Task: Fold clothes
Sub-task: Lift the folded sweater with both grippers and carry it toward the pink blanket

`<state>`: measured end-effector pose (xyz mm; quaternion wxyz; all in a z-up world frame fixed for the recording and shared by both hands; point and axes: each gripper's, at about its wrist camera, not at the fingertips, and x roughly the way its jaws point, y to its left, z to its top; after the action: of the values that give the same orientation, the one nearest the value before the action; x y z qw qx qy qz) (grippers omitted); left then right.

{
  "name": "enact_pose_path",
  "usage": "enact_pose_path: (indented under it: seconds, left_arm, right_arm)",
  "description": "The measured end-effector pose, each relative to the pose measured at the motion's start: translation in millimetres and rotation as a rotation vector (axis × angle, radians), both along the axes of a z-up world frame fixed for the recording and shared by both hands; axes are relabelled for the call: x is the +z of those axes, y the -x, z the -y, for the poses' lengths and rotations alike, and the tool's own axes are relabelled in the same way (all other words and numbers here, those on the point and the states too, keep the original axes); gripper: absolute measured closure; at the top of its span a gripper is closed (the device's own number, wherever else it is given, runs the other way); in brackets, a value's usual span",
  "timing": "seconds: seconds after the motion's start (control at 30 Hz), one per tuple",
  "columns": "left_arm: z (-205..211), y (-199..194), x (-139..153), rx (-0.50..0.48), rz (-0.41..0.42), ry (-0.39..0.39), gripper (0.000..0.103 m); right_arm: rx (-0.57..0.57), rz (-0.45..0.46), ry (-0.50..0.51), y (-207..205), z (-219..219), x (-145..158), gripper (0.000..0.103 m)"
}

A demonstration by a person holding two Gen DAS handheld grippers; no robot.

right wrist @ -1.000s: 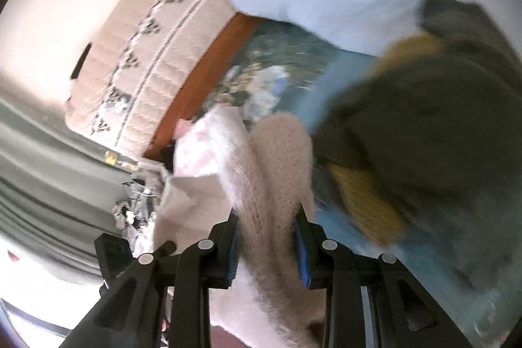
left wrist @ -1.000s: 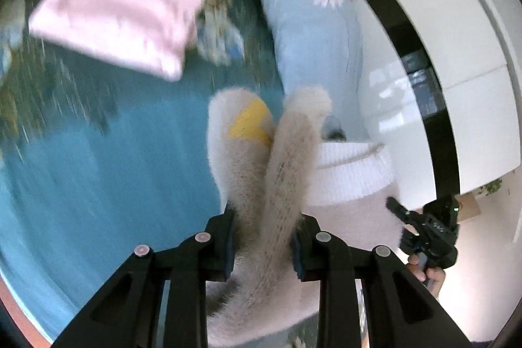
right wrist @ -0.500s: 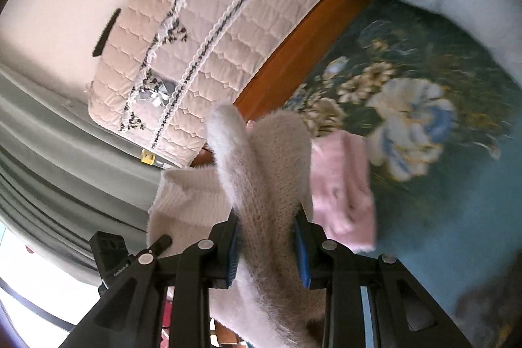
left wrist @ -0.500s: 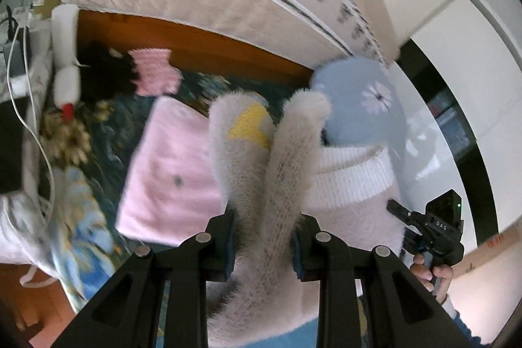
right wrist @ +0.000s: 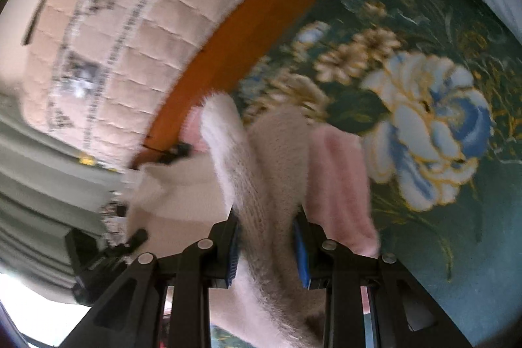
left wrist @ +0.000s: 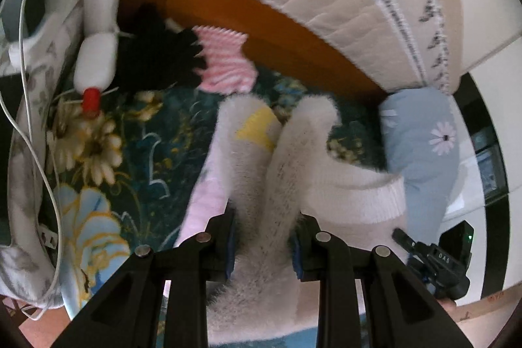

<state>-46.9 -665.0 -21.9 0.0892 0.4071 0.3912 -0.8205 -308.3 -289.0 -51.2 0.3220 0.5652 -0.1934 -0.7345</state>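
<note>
The fuzzy cream sweater (left wrist: 261, 172) hangs slung between the two grippers above the bed (right wrist: 424, 185), near its headboard edge, its long axis running from one hand to the other. The left gripper (left wrist: 263, 245) pinches one bunched end and the right gripper (right wrist: 267, 250) the other. A folded pink garment (right wrist: 339, 185) lies just beyond, slightly nearer the right gripper.

We see a fuzzy cream sweater (left wrist: 257, 185) with a yellow patch and white ribbed hem, bunched and lifted above a floral bedspread. A folded pink garment (right wrist: 339, 185) lies flat just beneath and beside it.
</note>
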Motion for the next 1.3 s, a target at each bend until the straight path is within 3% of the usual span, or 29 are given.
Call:
enact_pose_path:
  seconds: [0.17,0.3,0.4,0.53,0.77,0.87,0.97,1.07,1.13,1.2,1.3]
  left_arm:
    - [3,15,-26,-0.011,0.084,0.042,0.074]
    - [-5,36,-43,-0.021,0.132,0.088,0.072]
    - [-3,37,-54,-0.003,0.162,0.075,0.071]
    - [5,30,-58,-0.002,0.177,0.047,0.069]
    - [10,16,-36,-0.054,0.198,0.054,0.063]
    - [12,8,-12,-0.066,0.176,0.106,0.062]
    - [15,-3,13,-0.034,0.113,0.145,0.053]
    - [4,-10,27,-0.076,0.039,0.136,0.053]
    - [-13,-8,26,-0.159,0.033,0.147,0.053]
    - [-34,-5,18,-0.253,0.057,0.199,0.053]
    - [-49,-3,0,-0.303,0.11,0.292,0.053]
  right_arm:
    - [-0.041,0.039,-0.011,2,-13,-25,0.071]
    - [-0.027,0.012,-0.045,2,-4,-18,0.071]
    - [-0.013,-0.02,-0.073,3,7,-7,0.071]
    - [0.004,-0.025,-0.124,-1,12,-11,0.069]
    - [0.028,0.008,-0.15,1,7,-3,0.059]
    - [0.056,-0.088,-0.227,-3,13,18,0.056]
    - [0.045,-0.207,-0.271,-6,20,42,0.051]
    - [0.07,-0.28,-0.227,-19,31,61,0.051]
    - [0.195,-0.271,-0.179,-36,47,61,0.051]
    - [0.331,-0.283,-0.199,-55,63,53,0.051]
    - [0.32,-0.361,-0.338,-61,63,38,0.052]
